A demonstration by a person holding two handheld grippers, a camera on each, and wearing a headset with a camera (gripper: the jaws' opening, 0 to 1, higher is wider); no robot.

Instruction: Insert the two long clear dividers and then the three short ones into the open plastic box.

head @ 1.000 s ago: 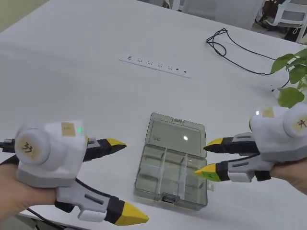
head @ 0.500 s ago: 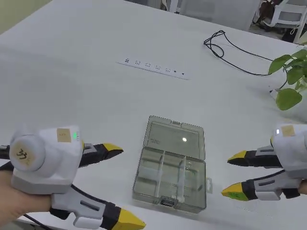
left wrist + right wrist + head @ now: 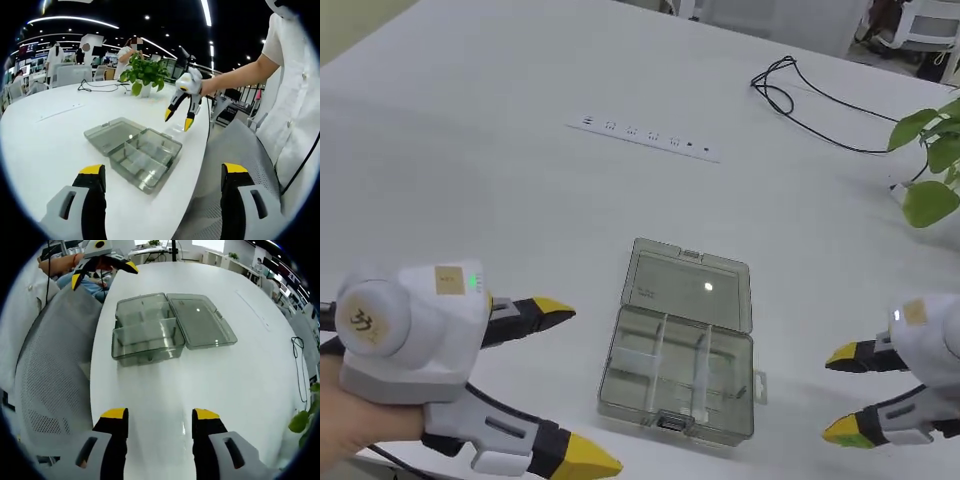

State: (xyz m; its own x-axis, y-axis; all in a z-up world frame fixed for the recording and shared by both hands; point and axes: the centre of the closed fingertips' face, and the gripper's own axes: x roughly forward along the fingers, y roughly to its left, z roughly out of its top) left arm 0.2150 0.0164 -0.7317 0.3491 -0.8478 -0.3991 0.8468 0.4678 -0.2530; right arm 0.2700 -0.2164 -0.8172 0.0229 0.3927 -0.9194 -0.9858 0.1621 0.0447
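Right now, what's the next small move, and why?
Probably ease the right gripper toward the open plastic box to check seating: it and the left gripper are open and empty, and clear dividers stand inside, the short ones too unclear to count.

The left gripper [image 3: 163,169] reaches over a white table [image 3: 45,145], its yellow-tipped jaws spread wide with nothing between them. Ahead lies the plastic box [image 3: 145,157], lid laid flat, with dividers [image 3: 134,152] standing in its tray. Beyond it a hand holds the right gripper [image 3: 177,120] above the table edge, jaws apart. A plant [image 3: 145,75] stands farther back.
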